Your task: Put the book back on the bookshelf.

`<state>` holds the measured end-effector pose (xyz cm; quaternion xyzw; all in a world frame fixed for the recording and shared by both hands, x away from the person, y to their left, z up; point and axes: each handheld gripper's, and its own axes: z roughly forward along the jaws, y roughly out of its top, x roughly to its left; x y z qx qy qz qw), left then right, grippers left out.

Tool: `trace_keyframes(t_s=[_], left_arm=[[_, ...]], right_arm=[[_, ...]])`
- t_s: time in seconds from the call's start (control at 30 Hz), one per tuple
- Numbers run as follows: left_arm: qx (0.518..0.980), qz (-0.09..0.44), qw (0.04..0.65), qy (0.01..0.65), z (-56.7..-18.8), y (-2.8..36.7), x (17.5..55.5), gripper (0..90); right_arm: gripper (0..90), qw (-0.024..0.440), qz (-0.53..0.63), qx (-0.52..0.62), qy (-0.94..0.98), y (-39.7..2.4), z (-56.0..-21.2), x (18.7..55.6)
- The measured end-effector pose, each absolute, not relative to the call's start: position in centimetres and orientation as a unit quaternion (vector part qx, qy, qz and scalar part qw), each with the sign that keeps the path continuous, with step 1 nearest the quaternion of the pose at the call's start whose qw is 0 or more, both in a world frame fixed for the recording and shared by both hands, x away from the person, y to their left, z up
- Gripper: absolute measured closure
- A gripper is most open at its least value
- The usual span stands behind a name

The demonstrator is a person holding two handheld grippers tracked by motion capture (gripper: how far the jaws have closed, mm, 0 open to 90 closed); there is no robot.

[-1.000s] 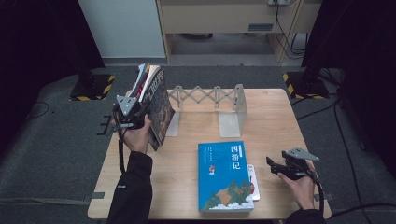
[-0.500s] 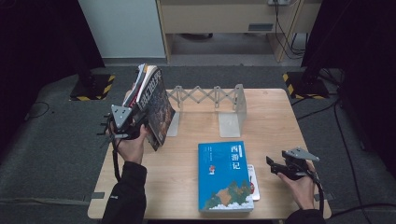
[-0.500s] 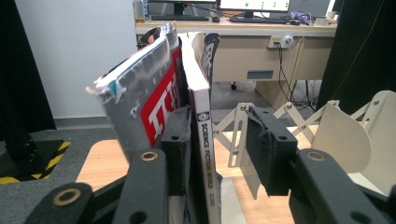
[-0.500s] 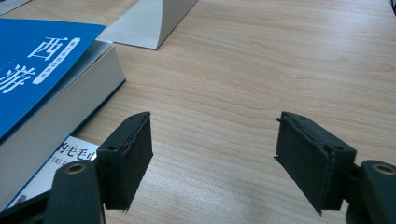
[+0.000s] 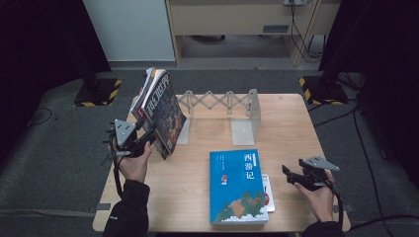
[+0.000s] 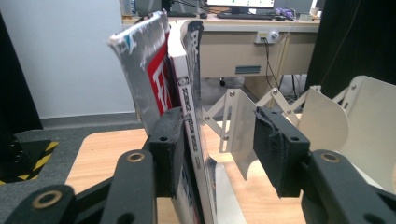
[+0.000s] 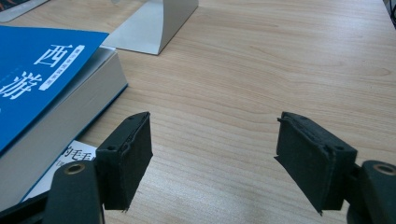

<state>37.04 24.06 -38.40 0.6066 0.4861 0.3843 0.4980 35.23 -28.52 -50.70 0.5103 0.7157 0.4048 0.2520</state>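
Leaning against the left end plate of the expanding bookend rack (image 5: 220, 101), the magazines (image 5: 160, 111) look shelved; the blue book (image 5: 238, 185) and a thin booklet beneath it lie flat on the tabletop (image 5: 296, 128), not yet shelved. The left tongs (image 5: 148, 139) have just been opening and have backed off from a second ago, magazines between them unpressed. The right tongs (image 7: 212, 158) gape empty.

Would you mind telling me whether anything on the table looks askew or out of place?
Yes: the magazines at the left end of the metal book rack lean over, their tops splayed and curling, instead of standing upright. The blue book lies flat outside the rack.
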Motion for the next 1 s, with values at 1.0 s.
trace_keyframes(t_s=[1.0], left_arm=[[0.663, 0.309, 0.493, 0.471, -44.3, 23.8, 34.3, 32.7]], right_arm=[[26.5, 0.252, 0.429, 0.499, 0.709, -27.7, -49.7, 34.9]])
